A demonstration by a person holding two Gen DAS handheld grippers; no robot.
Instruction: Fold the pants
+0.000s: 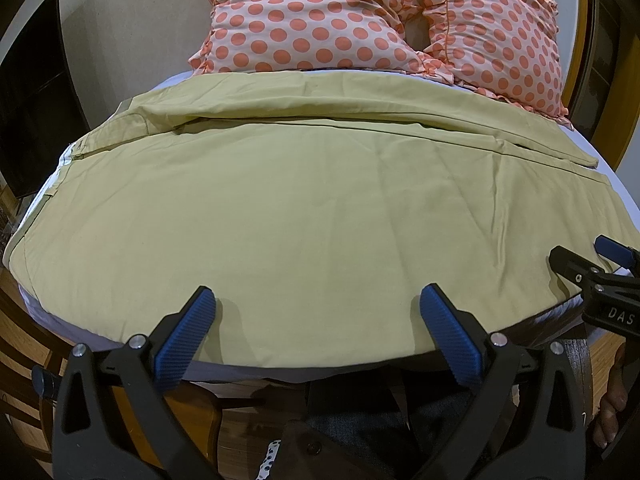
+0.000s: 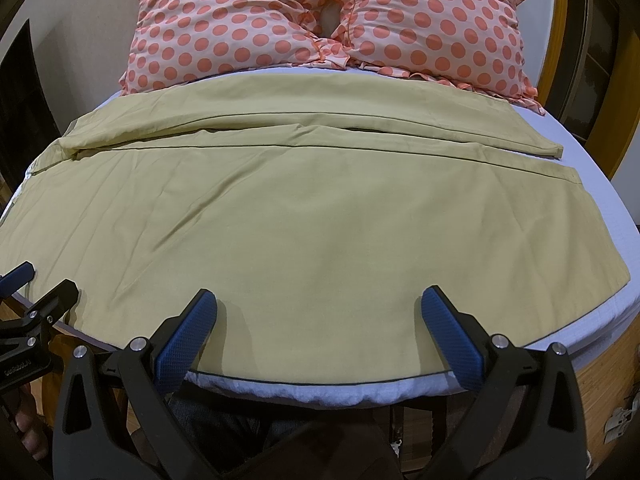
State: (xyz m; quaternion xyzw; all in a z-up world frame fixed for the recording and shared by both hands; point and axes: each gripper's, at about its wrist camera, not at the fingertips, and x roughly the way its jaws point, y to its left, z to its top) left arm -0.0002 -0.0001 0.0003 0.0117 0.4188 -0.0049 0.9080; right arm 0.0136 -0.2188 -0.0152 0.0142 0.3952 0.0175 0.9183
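Observation:
Olive-yellow pants [image 1: 304, 208] lie spread flat across the bed, waist to the left, leg hems to the right; they also fill the right wrist view [image 2: 288, 216]. One leg lies nearer, the other behind it along a long seam. My left gripper [image 1: 316, 302] is open and empty, its blue-padded fingers over the near edge of the pants. My right gripper [image 2: 320, 304] is open and empty over the near edge further right. The right gripper's fingers [image 1: 576, 264] show at the right of the left wrist view.
Two orange polka-dot pillows [image 1: 320, 20] [image 2: 436, 28] lie at the back of the bed. The white mattress [image 2: 600, 216] shows on the right and along the near edge. A wooden bed frame and floor are below. A dark screen [image 1: 36, 92] stands at left.

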